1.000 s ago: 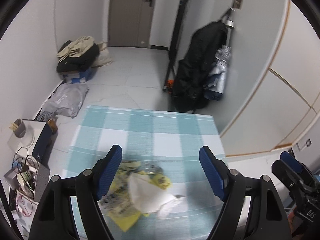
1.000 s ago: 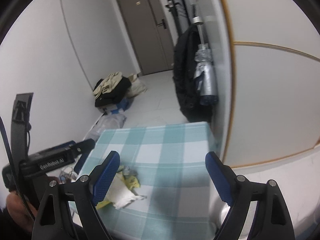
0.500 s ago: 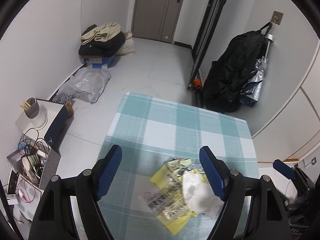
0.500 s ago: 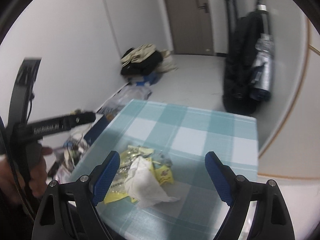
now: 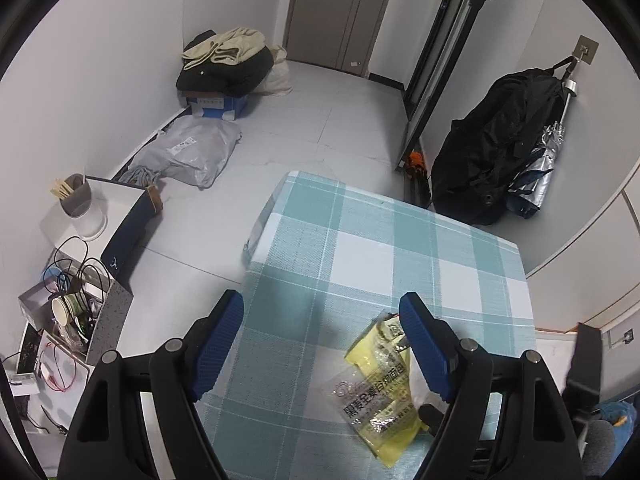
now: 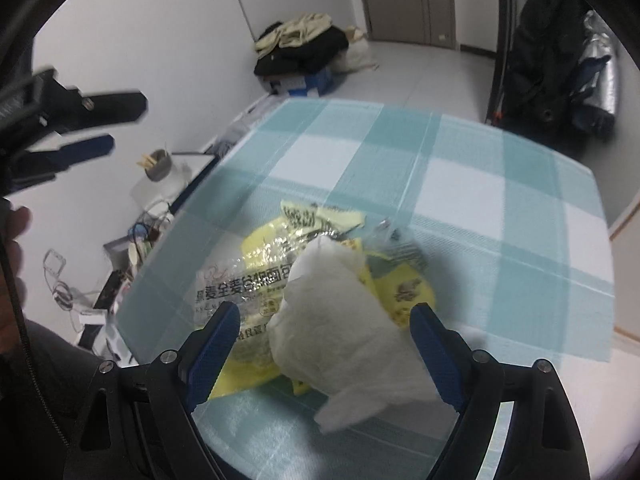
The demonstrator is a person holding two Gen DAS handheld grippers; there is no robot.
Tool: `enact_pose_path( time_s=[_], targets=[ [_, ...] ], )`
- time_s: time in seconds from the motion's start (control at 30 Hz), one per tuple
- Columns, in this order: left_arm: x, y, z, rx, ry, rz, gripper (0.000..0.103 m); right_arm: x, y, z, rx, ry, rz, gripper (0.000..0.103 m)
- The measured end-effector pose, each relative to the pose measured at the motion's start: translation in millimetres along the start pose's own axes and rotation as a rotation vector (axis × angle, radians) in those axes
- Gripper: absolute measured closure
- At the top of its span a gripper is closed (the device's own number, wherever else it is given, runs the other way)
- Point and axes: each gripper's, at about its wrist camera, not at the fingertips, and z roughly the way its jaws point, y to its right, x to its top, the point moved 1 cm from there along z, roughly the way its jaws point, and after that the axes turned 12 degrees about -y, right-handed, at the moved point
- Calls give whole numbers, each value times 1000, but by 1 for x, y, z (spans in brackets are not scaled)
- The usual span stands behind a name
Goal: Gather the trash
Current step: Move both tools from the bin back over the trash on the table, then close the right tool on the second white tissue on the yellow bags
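The table (image 6: 460, 184) carries yellow wrappers (image 6: 256, 264) topped by a crumpled tissue (image 6: 344, 320) near its front edge. Right gripper (image 6: 326, 350) — fingers spread, straddling the tissue. Left gripper (image 5: 322, 344) — fingers spread, holding nothing.

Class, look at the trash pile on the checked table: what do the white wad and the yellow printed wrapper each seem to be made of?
White wad: likely tissue paper, matte, softly crumpled. Yellow printed wrapper: likely thin plastic film, glossy, partly see-through, creased with glints.
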Motion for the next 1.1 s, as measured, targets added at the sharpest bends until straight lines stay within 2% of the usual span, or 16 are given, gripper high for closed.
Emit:
enact_pose_path(
  time_s=[0.1,0.2,0.23,0.3,0.43,0.57,0.6,0.73,0.93,1.1],
  targets=[
    [1,-6,4,-1,-18,-15,26,-1,-3,6,-57,-13,-16,19],
    [1,-12,7,5,-30,-29,26,-1,-5,6,-101,-7,-42,29],
    [1,-13,8,7,-34,-31,26,-2,-5,6,-112,-6,-48,36],
    [0,-15,11,11,-50,-34,26,-4,-7,9,-123,-20,-61,56],
    [-5,-16,21,9,-99,-33,26,-7,-5,5,-100,-12,-68,70],
    [-12,-16,31,-15,-151,-30,26,-12,-3,0,-78,-3,-75,92],
    [-14,-16,34,-22,-164,-26,26,-12,-2,0,-67,-9,-73,95],
    [-22,-14,44,-80,-222,-12,26,-15,3,-6,-37,6,-58,97],
    [-37,-13,59,-186,-329,-43,26,-15,21,-32,39,92,13,97],
    [-44,-4,64,-221,-352,-28,26,-15,37,-33,83,79,94,97]
  ],
)
